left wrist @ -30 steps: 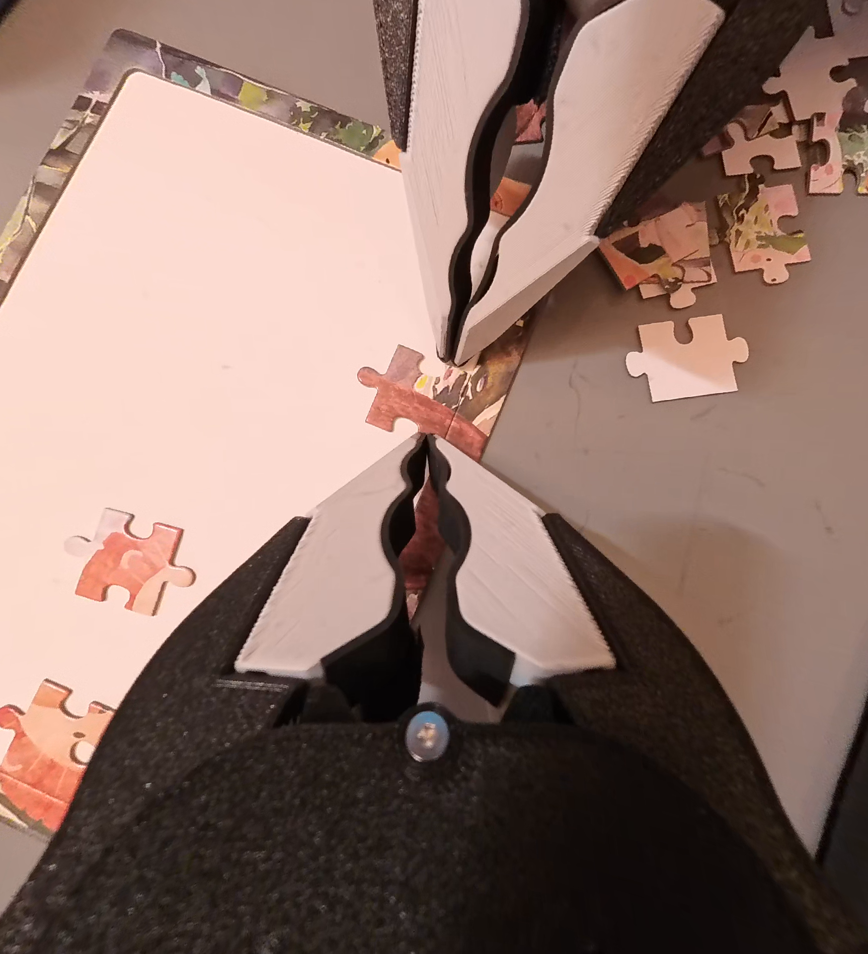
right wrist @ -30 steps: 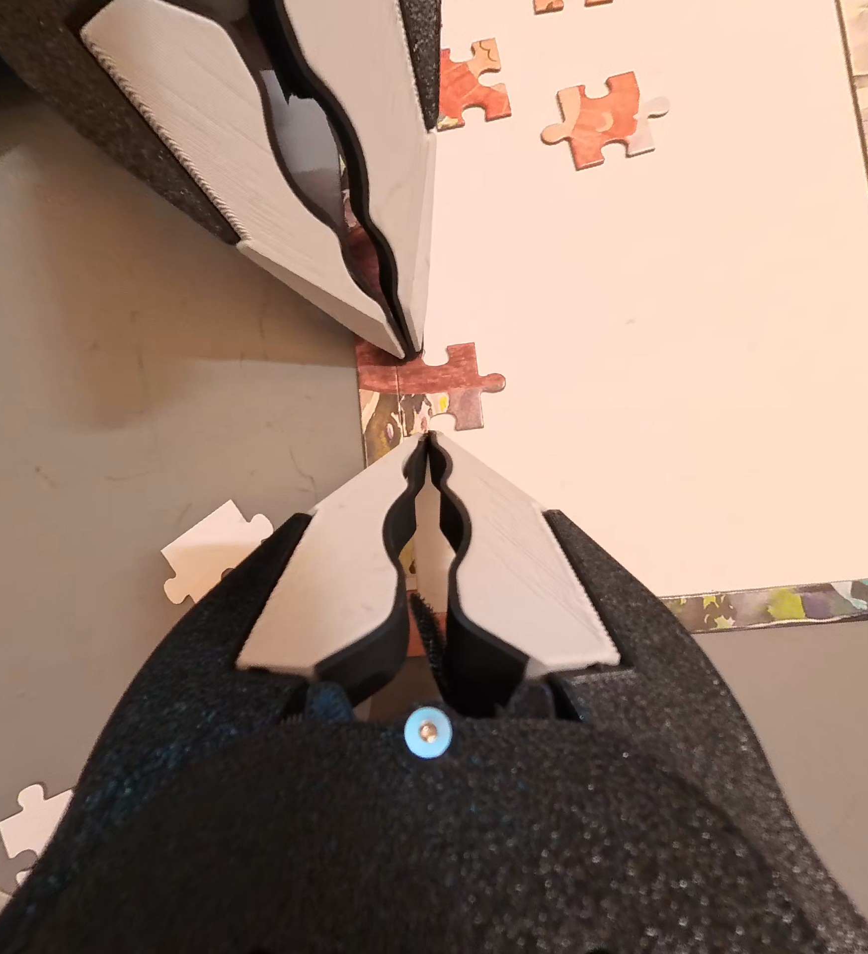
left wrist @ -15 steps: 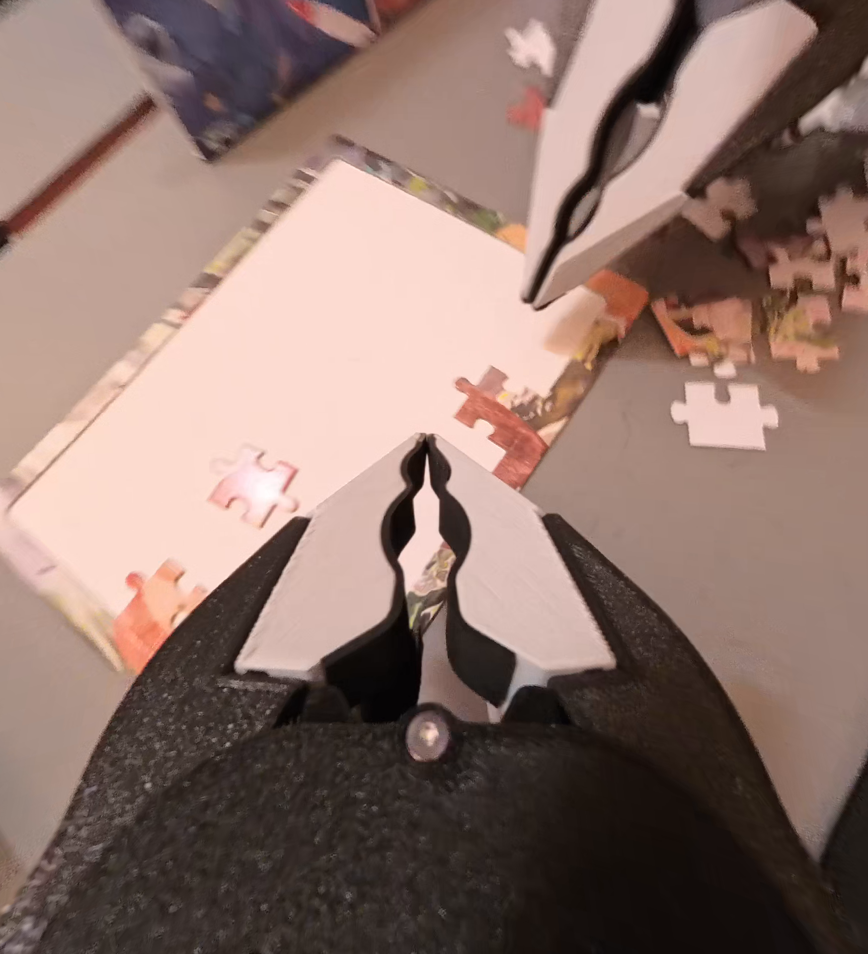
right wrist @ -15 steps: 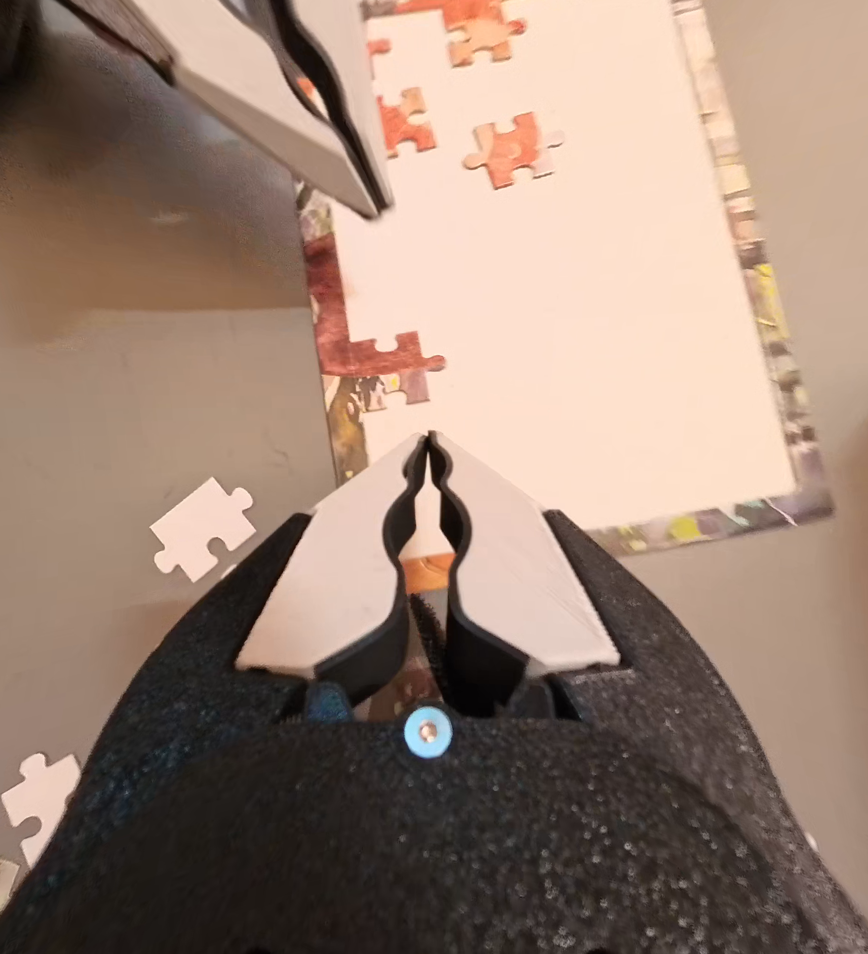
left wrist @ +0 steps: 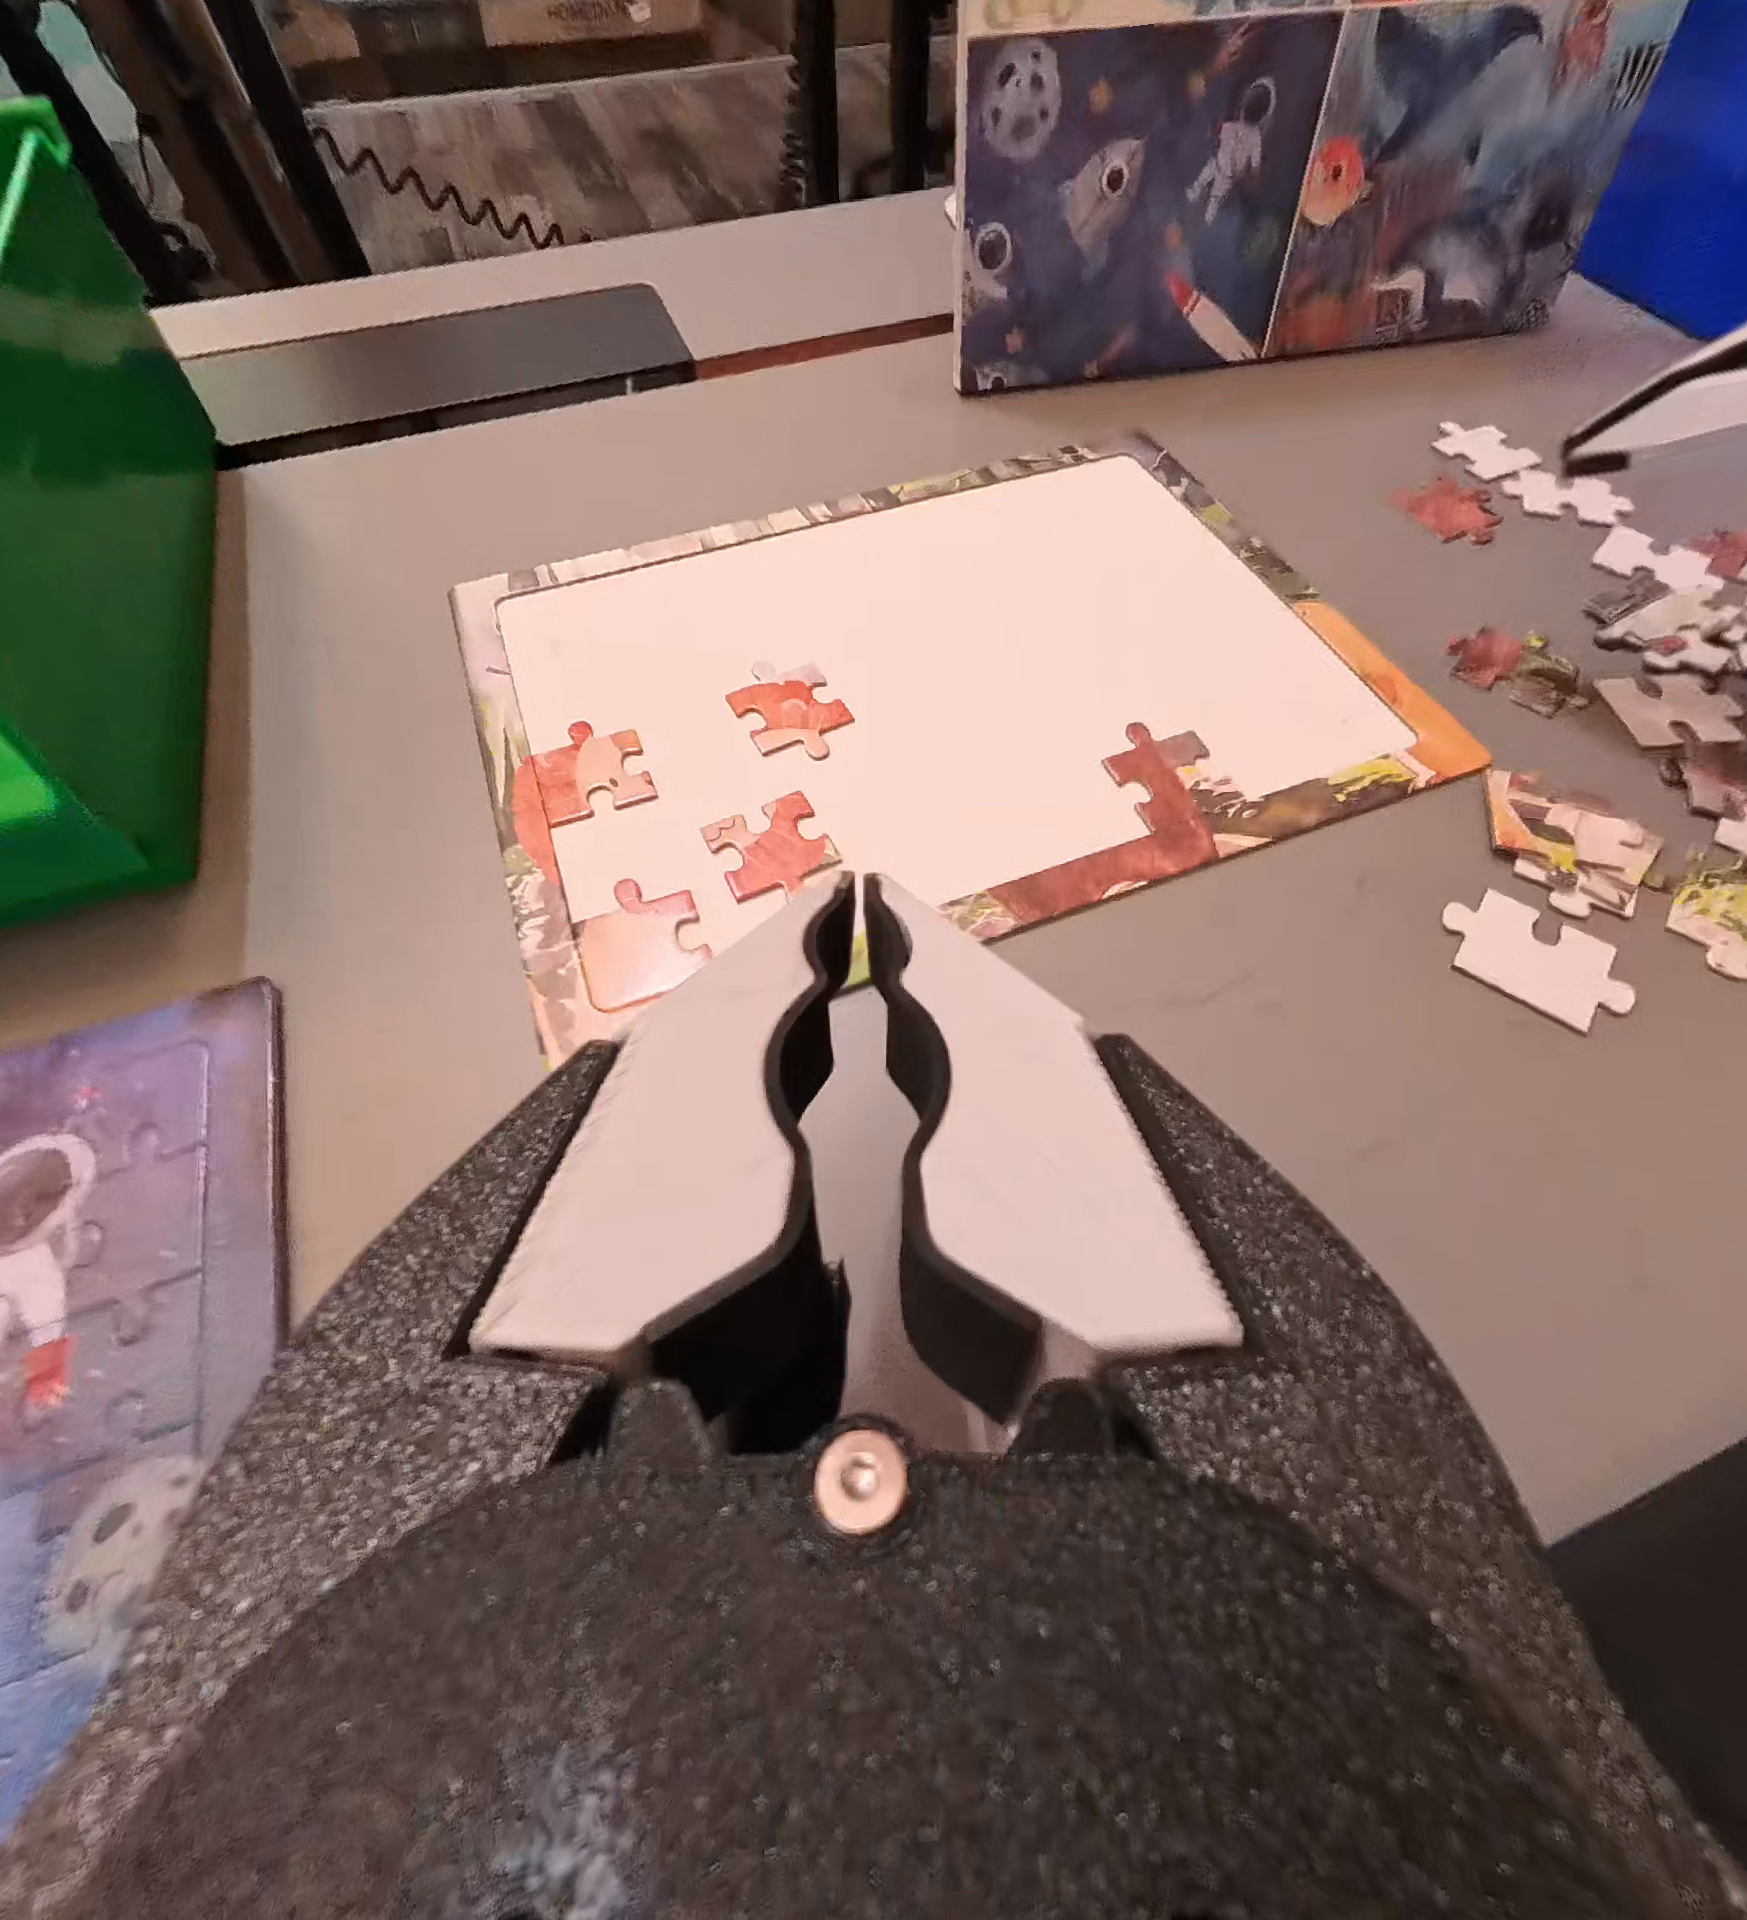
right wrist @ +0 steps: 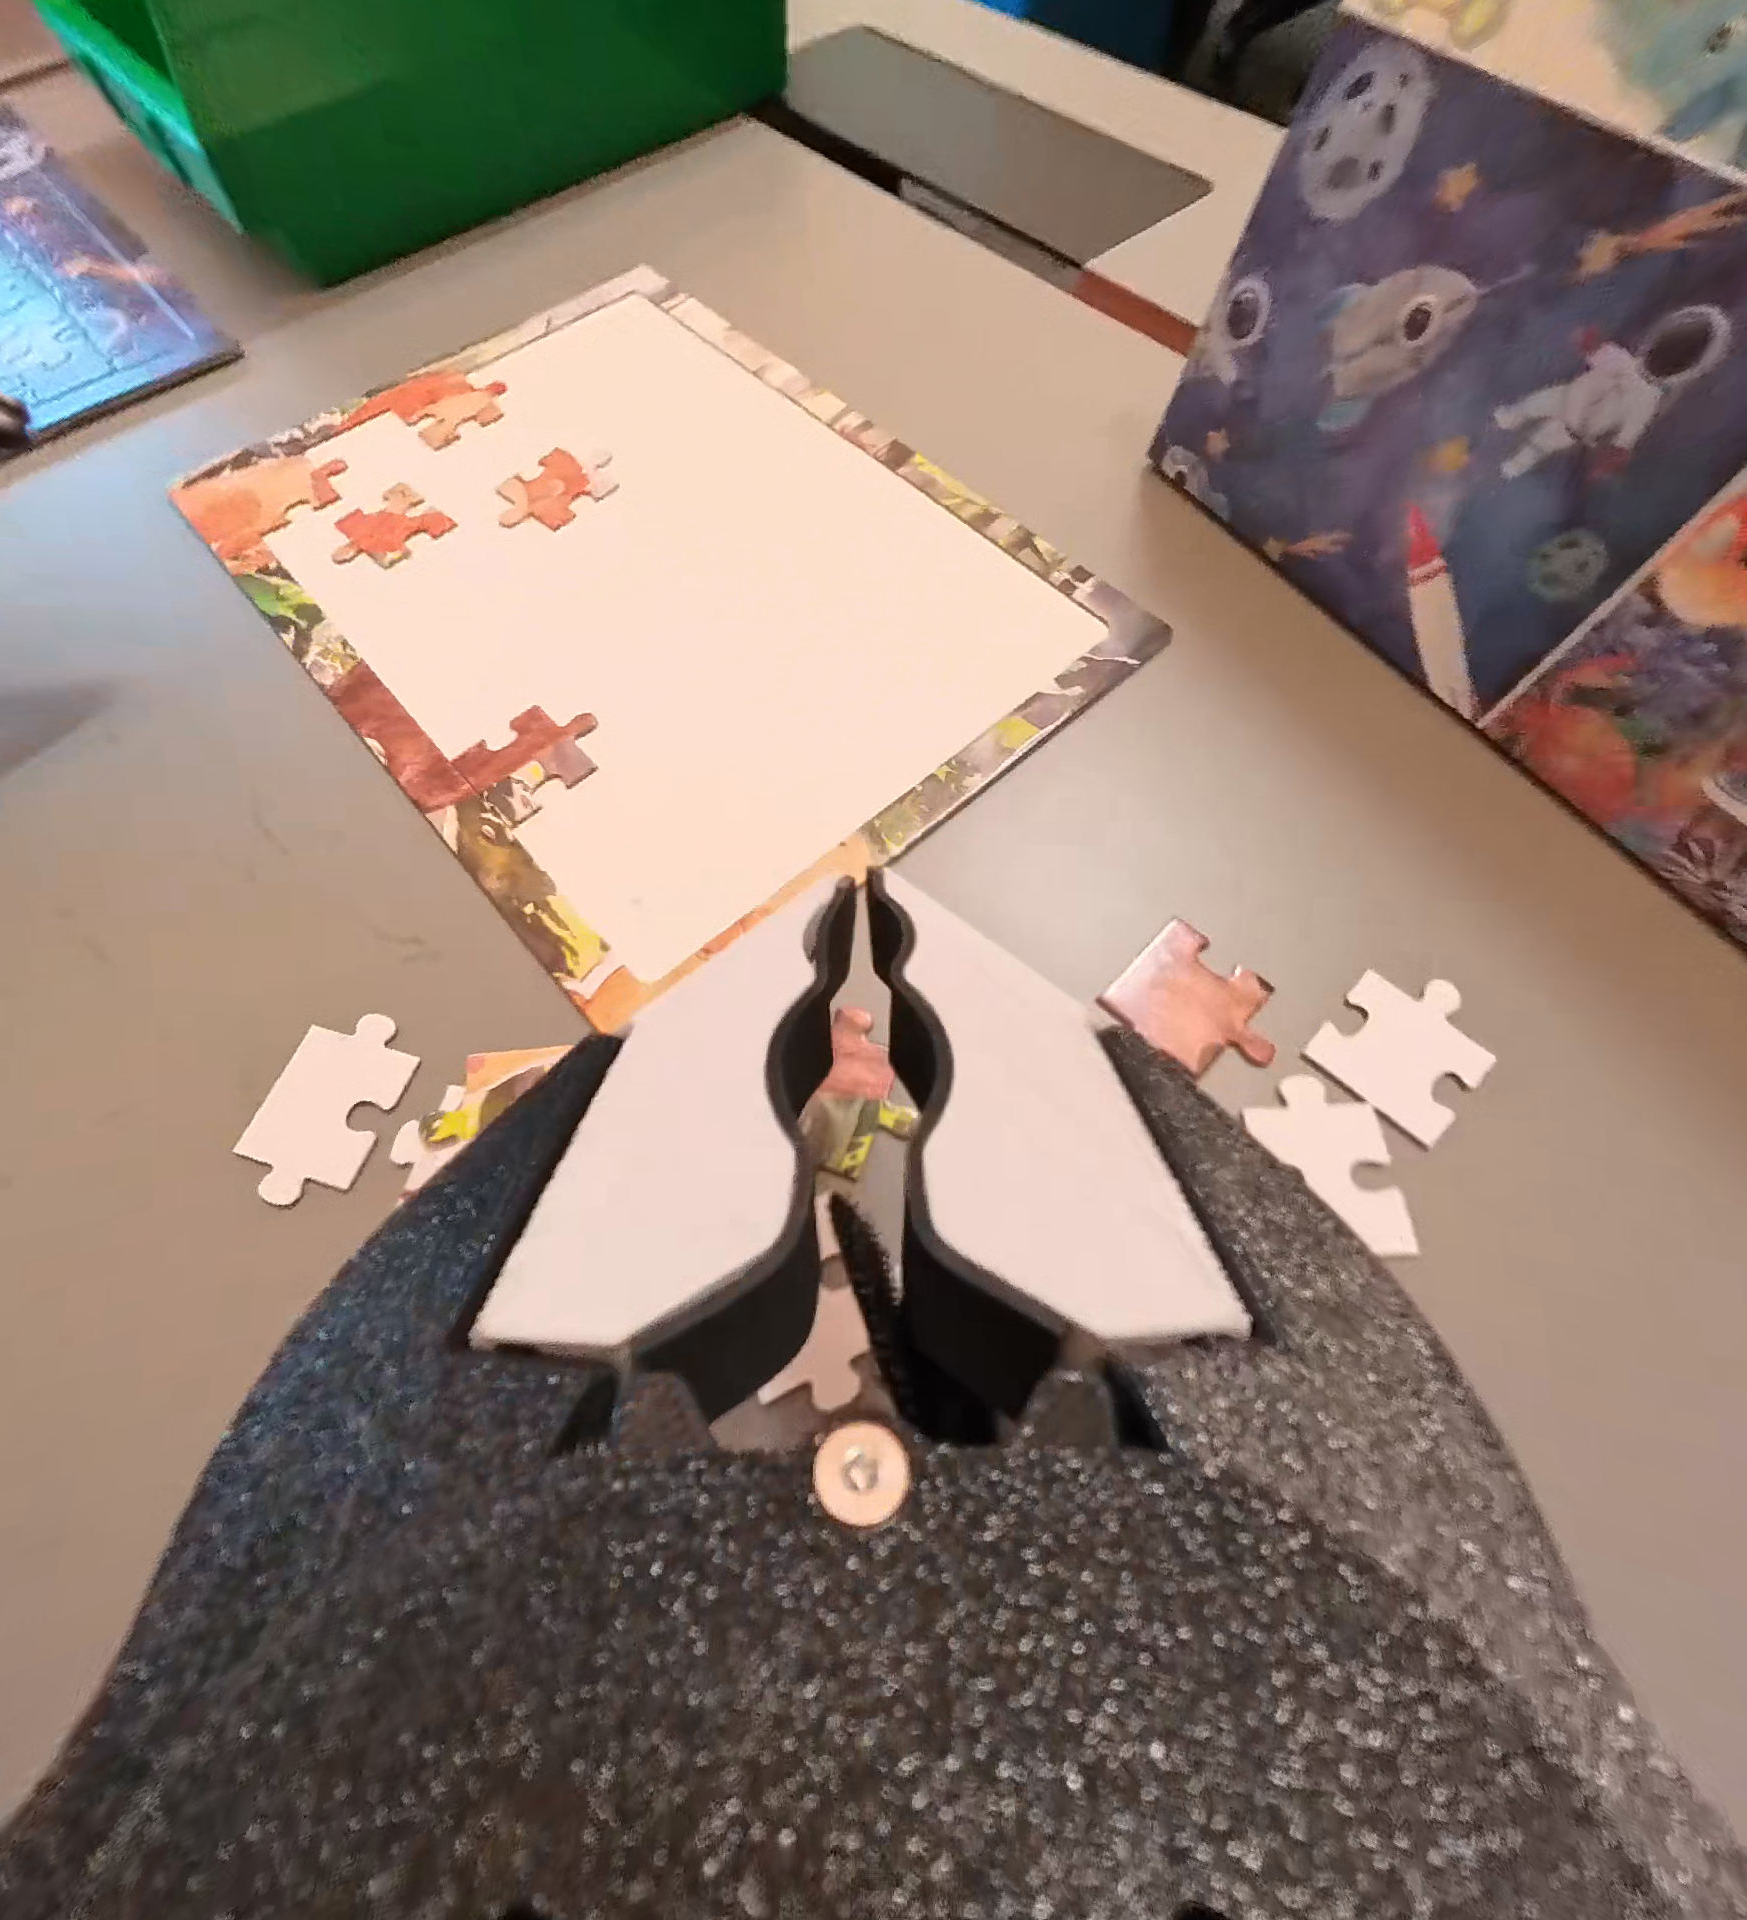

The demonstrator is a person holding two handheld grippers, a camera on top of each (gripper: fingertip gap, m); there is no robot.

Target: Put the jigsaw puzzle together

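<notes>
Table (left wrist: pixel 1264 1143) wider now; both grippers lifted off puzzle tray (left wrist: pixel 952 623); jaws closed.

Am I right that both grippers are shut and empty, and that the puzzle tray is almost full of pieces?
Not quite: the tray is almost empty, with only a few pieces at its edges, as the left wrist view shows. The left gripper and right gripper are indeed shut and empty.
</notes>
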